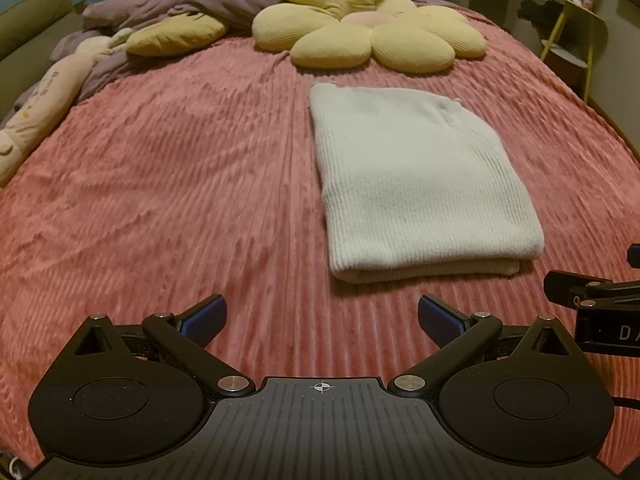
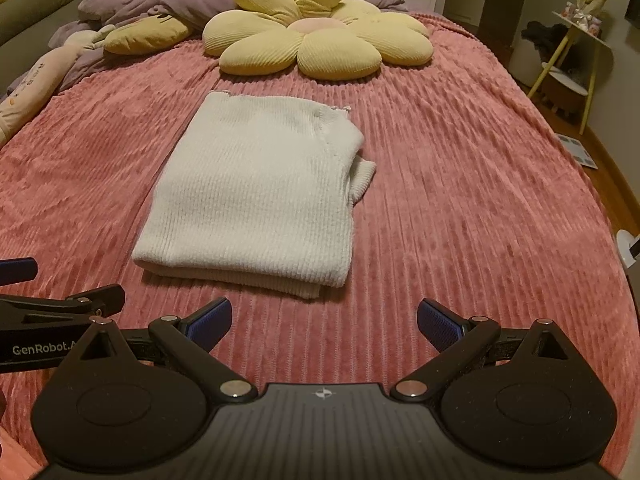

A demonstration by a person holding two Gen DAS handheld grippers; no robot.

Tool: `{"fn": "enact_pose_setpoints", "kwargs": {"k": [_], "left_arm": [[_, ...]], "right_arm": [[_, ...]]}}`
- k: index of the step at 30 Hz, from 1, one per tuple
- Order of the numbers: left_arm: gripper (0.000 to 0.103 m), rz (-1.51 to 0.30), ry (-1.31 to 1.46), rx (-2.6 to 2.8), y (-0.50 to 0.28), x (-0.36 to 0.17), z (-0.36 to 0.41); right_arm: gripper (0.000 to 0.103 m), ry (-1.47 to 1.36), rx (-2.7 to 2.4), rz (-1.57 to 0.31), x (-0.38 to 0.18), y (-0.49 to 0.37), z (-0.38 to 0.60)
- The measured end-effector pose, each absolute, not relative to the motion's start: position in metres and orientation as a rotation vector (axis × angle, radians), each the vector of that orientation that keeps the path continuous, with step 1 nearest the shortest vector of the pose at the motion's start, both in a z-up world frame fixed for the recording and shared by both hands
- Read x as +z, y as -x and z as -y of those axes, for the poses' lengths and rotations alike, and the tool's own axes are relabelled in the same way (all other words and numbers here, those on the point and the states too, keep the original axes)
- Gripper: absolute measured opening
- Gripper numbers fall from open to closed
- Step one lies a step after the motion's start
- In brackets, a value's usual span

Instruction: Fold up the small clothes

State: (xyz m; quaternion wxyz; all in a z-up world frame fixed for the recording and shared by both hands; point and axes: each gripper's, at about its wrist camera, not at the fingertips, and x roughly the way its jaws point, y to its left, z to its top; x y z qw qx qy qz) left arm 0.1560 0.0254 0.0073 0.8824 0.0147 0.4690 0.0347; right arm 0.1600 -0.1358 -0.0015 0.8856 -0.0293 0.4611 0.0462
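The left tongs (image 1: 322, 316) hang wide apart over the pink ribbed bedspread (image 1: 180, 184), gripping nothing, their blue pads (image 1: 204, 318) clear of any cloth. The right tongs (image 2: 324, 320) are likewise spread wide and empty, just beside the left pair, whose black linkage shows at the left edge of the right wrist view. The white knit garment (image 1: 420, 184) lies folded into a neat rectangle on the bed, ahead and to the right of the left tongs and ahead and slightly left of the right tongs (image 2: 256, 192), touching neither. Its thick folded edge faces the tongs; on its right side, seen from the right wrist, a lower layer pokes out past the top layer. Further ahead, beyond the garment, a yellow flower-shaped cushion (image 2: 312, 32) rests on the bed, with a rumpled purple duvet (image 2: 160, 4) behind it. A yellow-legged side table (image 2: 576, 60) stands far off to the right of the bed.
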Motion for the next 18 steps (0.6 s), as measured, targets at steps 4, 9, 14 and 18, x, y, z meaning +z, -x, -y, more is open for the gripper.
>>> {"fn": "enact_pose_setpoints", "kwargs": {"k": [4,9,14,18], "left_arm": [[0.103,-0.984,-0.027,0.068,-0.1558,0.0065,-0.0249],[0.103,-0.983,-0.03,0.067,-0.1566,0.0064,-0.0247],[0.103,-0.983,-0.033,0.068,-0.1558,0.0061,-0.0232],[0.103,-0.983,-0.03,0.066,-0.156,0.0057,-0.0224]], "right_arm": [[0.099,0.061,0.092,-0.955,-0.0009,-0.1592,0.1367],[0.099,0.053,0.09,-0.956,-0.0011,-0.16,0.1391],[0.099,0.055,0.095,-0.953,-0.0016,-0.1596,0.1391],[0.099,0.053,0.097,-0.955,-0.002,-0.1597,0.14]]}}
